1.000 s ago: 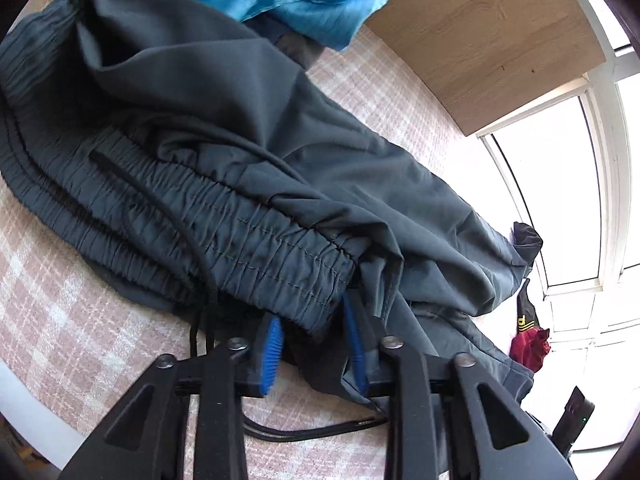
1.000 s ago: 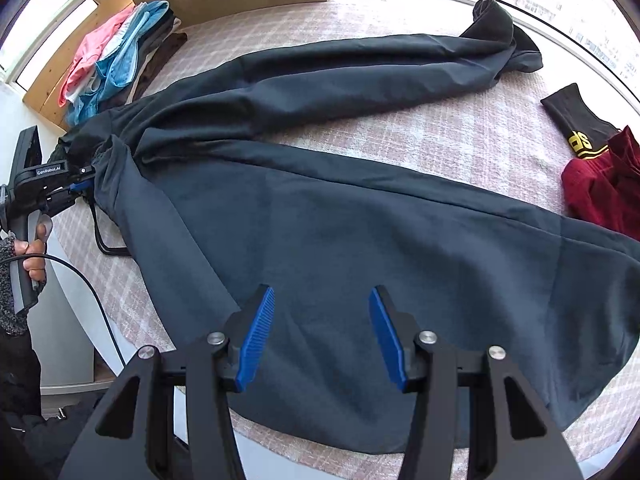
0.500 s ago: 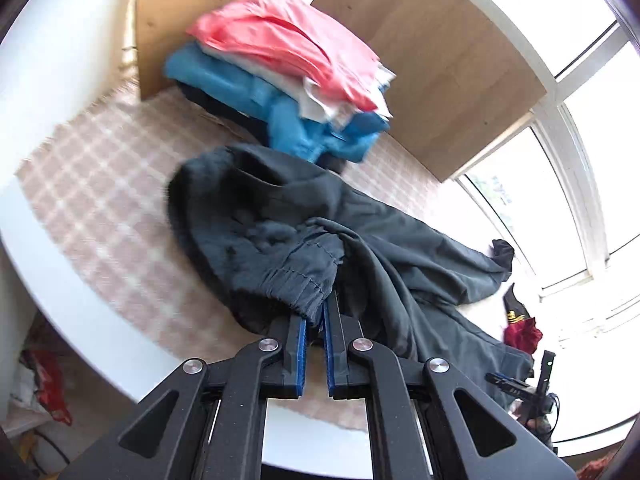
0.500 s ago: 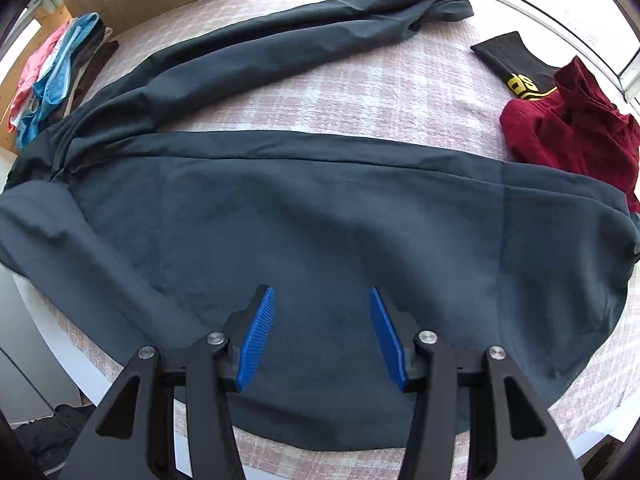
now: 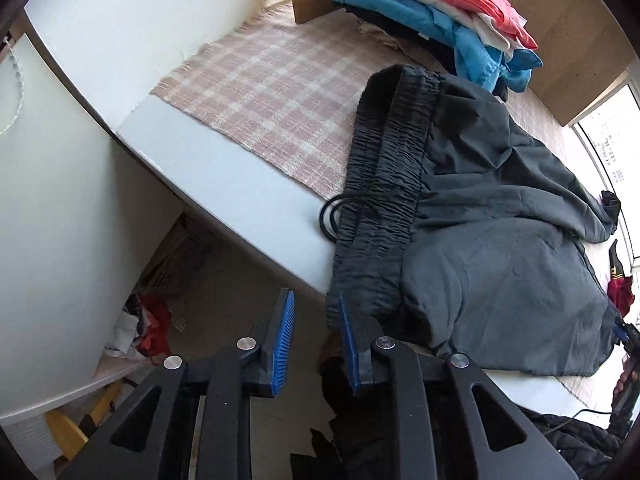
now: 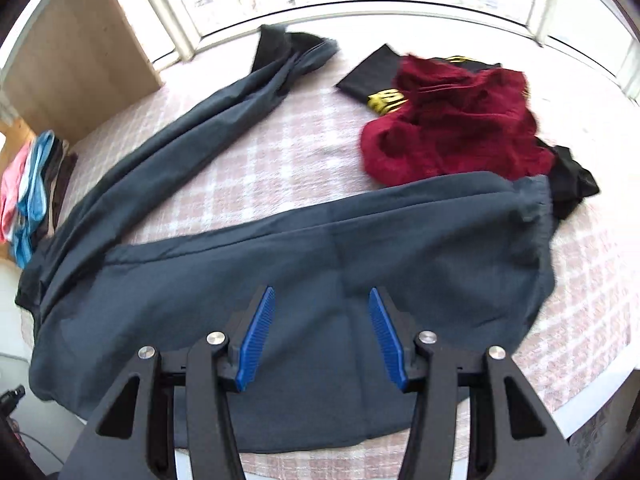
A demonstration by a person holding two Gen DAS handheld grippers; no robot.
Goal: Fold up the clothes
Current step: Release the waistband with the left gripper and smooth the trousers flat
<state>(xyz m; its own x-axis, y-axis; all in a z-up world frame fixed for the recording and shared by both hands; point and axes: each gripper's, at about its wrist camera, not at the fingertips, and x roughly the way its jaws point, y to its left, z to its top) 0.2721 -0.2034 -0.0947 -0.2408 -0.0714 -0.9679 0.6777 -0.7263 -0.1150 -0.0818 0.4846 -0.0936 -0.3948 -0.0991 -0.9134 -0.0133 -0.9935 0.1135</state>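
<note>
Pink plaid woven cloth [image 6: 304, 152] | dark grey smooth trousers [image 6: 320, 264], shirred waistband | my left gripper [image 5: 314, 338] parted, empty | my right gripper [image 6: 320, 336] wide, empty

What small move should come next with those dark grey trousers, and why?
Probably bring the right gripper, jaws open above the near trouser leg, to that leg's cuff. The dark grey trousers lie with legs splayed apart on the checked cloth, and the left gripper hangs open at the waistband.
</note>
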